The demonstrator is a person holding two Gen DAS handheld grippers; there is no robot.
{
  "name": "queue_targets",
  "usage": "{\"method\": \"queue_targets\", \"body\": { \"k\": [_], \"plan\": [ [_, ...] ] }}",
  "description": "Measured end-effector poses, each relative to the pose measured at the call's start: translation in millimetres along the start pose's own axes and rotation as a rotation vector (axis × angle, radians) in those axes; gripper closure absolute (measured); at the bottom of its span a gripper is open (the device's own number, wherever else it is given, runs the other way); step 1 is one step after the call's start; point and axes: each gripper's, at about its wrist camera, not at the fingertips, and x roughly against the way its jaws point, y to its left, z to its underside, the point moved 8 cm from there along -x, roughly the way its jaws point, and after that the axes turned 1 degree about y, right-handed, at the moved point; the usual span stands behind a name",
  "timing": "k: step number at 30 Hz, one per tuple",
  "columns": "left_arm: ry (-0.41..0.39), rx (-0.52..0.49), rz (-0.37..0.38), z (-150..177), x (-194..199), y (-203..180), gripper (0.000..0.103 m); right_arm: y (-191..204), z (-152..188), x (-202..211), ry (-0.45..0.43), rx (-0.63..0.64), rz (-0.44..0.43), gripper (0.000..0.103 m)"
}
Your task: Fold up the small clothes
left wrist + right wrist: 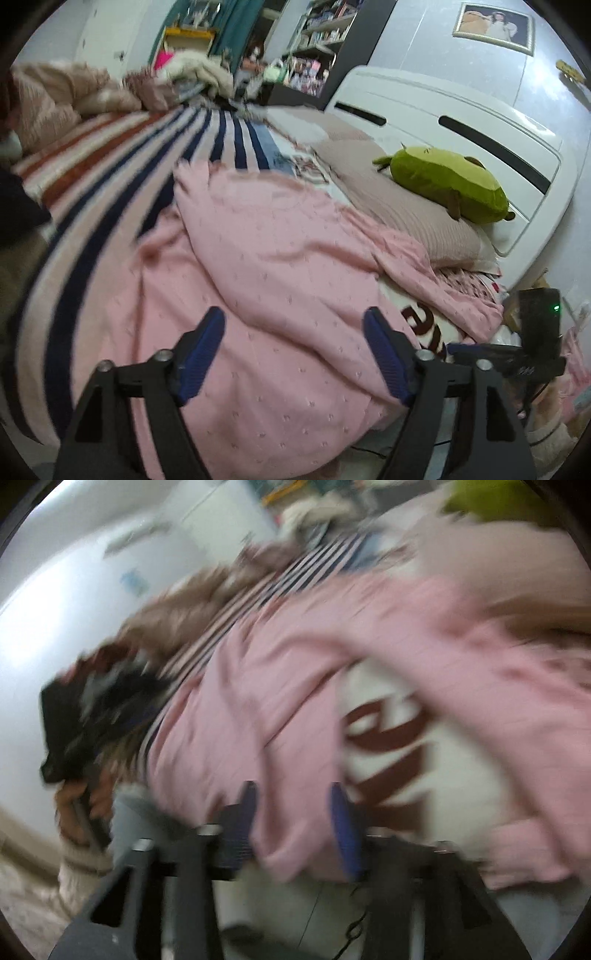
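Note:
A pink knit garment [266,266] lies spread and wrinkled across the bed. My left gripper [295,332] is open just above its near part, holding nothing. In the blurred right wrist view the same pink garment [280,686] fills the middle, and a hem of it hangs between the blue pads of my right gripper [291,812]. The pads stand apart with cloth between them; the blur hides whether they pinch it. The right gripper also shows in the left wrist view [517,354], at the bed's right edge.
A striped blanket [110,177] covers the bed's left side. A green plush toy [447,184] sits on a pillow [388,199] by the white headboard [461,122]. A white cloth with brown letters [399,746] lies under the garment. Heaped bedding [66,96] lies far left.

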Motion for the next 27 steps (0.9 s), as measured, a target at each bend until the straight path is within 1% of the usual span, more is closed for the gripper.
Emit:
{"method": "queue_targets", "body": {
  "k": [1,3,4,6,7,8,10,13,15,16,18,19,20,21,22,24,25,26,27],
  "plan": [
    [-0.024,-0.008,-0.014,-4.5,3.9,-2.0,0.02,-11.1,-4.5,11.1,-0.046,-0.022,0.038,0.06],
    [-0.08,-0.02,-0.037,-14.4,12.0,-6.7,0.016,-36.7,-10.3,38.9,-0.15,-0.065,0.134,0.06],
    [-0.097,-0.025,-0.043,-17.8,14.9,-8.8,0.013,-48.2,-10.9,54.3,-0.206,-0.082,0.182,0.058],
    [-0.142,-0.044,-0.067,-25.3,19.8,-14.6,0.007,-68.3,-9.4,81.1,-0.294,-0.111,0.247,0.051],
    [-0.154,-0.059,-0.08,-28.3,20.9,-18.8,0.001,-79.9,-7.4,96.6,-0.344,-0.132,0.28,0.043],
    [-0.156,-0.069,-0.084,-29.6,20.4,-21.2,0.001,-90.5,-4.8,109.4,-0.385,-0.15,0.315,0.035],
    [-0.155,-0.102,-0.105,-33.3,17.6,-27.5,0.001,-111.1,-1.0,125.4,-0.423,-0.179,0.385,0.033],
    [-0.161,-0.142,-0.169,-37.2,12.4,-33.5,0.001,-139.9,2.1,127.7,-0.4,-0.209,0.443,0.03],
    [-0.168,-0.155,-0.201,-39.6,9.9,-36.6,0.001,-147.7,3.5,117.1,-0.367,-0.22,0.413,0.029],
    [-0.173,-0.155,-0.21,-40.3,9.3,-38.0,0.001,-148.3,1.3,109.6,-0.359,-0.224,0.37,0.03],
    [-0.177,-0.154,-0.221,-40.0,8.4,-43.0,0.001,-144.0,0.6,102.2,-0.362,-0.204,0.304,0.043],
    [-0.178,-0.157,-0.226,-39.7,8.2,-45.0,0.001,-139.5,-1.8,96.1,-0.355,-0.184,0.294,0.058],
    [-0.179,-0.164,-0.236,-39.7,8.1,-46.7,0.001,-136.8,-2.4,91.2,-0.343,-0.156,0.311,0.073],
    [-0.179,-0.171,-0.245,-39.7,7.6,-48.4,0.001,-133.6,-3.9,85.8,-0.334,-0.135,0.325,0.08],
    [-0.175,-0.181,-0.258,-39.7,6.3,-49.7,0.001,-130.3,-5.4,80.2,-0.325,-0.11,0.335,0.089],
    [-0.164,-0.201,-0.273,-40.6,4.2,-52.8,0.001,-126.0,-8.5,76.7,-0.337,-0.081,0.363,0.094],
    [-0.156,-0.203,-0.28,-41.7,3.7,-53.4,0.001,-122.2,-11.6,78.3,-0.362,-0.068,0.381,0.095],
    [-0.152,-0.198,-0.281,-43.1,3.1,-53.7,0.001,-120.9,-12.5,82.1,-0.378,-0.067,0.373,0.096],
    [-0.148,-0.189,-0.277,-44.5,1.9,-54.5,0.001,-117.2,-16.5,85.9,-0.403,-0.071,0.343,0.096]
  ]
}}
